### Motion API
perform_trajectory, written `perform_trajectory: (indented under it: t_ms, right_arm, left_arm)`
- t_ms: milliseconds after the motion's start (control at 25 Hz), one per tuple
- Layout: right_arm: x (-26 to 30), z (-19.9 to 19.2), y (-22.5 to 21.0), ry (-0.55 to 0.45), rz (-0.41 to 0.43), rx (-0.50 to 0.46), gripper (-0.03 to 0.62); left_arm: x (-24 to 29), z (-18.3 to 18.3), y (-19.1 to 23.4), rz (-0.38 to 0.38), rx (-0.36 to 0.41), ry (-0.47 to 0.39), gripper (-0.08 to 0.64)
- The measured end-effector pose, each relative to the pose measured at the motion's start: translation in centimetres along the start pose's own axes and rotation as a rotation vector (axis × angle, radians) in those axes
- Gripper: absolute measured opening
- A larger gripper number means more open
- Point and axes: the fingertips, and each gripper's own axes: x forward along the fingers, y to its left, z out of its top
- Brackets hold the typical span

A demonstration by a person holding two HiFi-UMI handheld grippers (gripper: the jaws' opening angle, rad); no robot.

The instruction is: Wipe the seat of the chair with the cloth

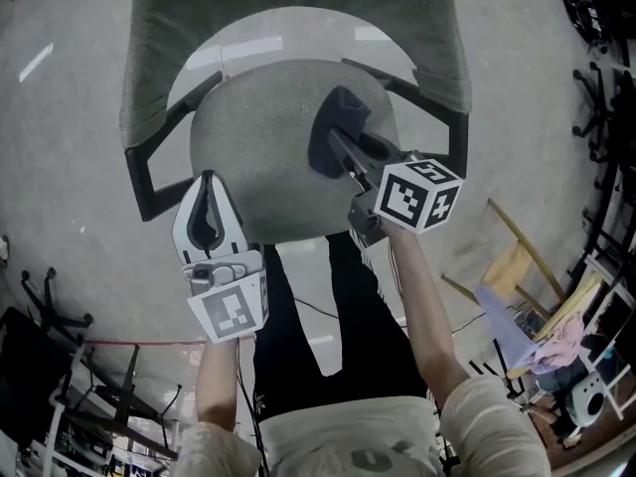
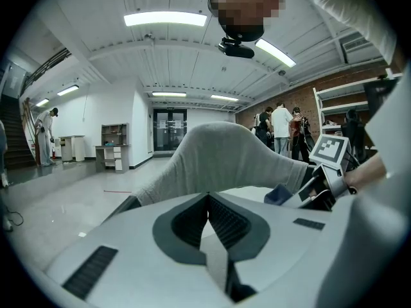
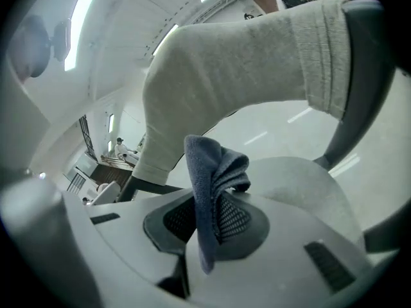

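In the head view the chair's round grey seat (image 1: 263,152) lies below me, with its grey backrest (image 1: 298,8) beyond and black armrests (image 1: 149,172) at both sides. My right gripper (image 1: 338,145) is shut on a dark blue cloth (image 1: 336,127), which touches the seat's right half. In the right gripper view the cloth (image 3: 212,178) stands bunched up between the jaws of the right gripper (image 3: 205,213), over the seat (image 3: 308,185). My left gripper (image 1: 207,182) is shut on nothing at the seat's front left edge. The left gripper (image 2: 207,201) faces the backrest (image 2: 218,159).
The person's black-trousered legs (image 1: 318,316) stand against the seat's front. A wooden frame (image 1: 517,251) and clutter sit on the concrete floor at the right, black chair bases (image 1: 50,306) at the left. Several people (image 2: 280,124) stand far off by a brick wall.
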Motion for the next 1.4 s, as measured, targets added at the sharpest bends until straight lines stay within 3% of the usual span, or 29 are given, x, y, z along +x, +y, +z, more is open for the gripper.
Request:
perform_trajectory:
  t_ms: [360, 680, 960, 1160, 1400]
  right_arm:
    - [2.6, -3.7, 7.7, 0.072, 0.17, 0.035, 0.049]
    - [5.0, -7.3, 12.2, 0.158, 0.216, -0.024, 0.049]
    - [7.5, -13.9, 17.2, 0.28, 0.283, -0.037, 0.049]
    - [9.3, -19.5, 18.4, 0.38, 0.285, -0.046, 0.049]
    - [10.8, -24.9, 16.6, 0.489, 0.232, -0.05, 0.049]
  left_arm:
    - [-2.9, -0.5, 2.2, 0.029, -0.023, -0.001, 0.015]
    - [-5.7, -1.0, 6.3, 0.084, -0.038, -0.017, 0.015]
    - [-7.8, -2.3, 10.1, 0.118, -0.028, -0.005, 0.016]
    - [-8.3, -3.1, 11.5, 0.117, -0.035, 0.011, 0.015]
    - [-8.0, -4.6, 12.1, 0.108, -0.023, 0.02, 0.015]
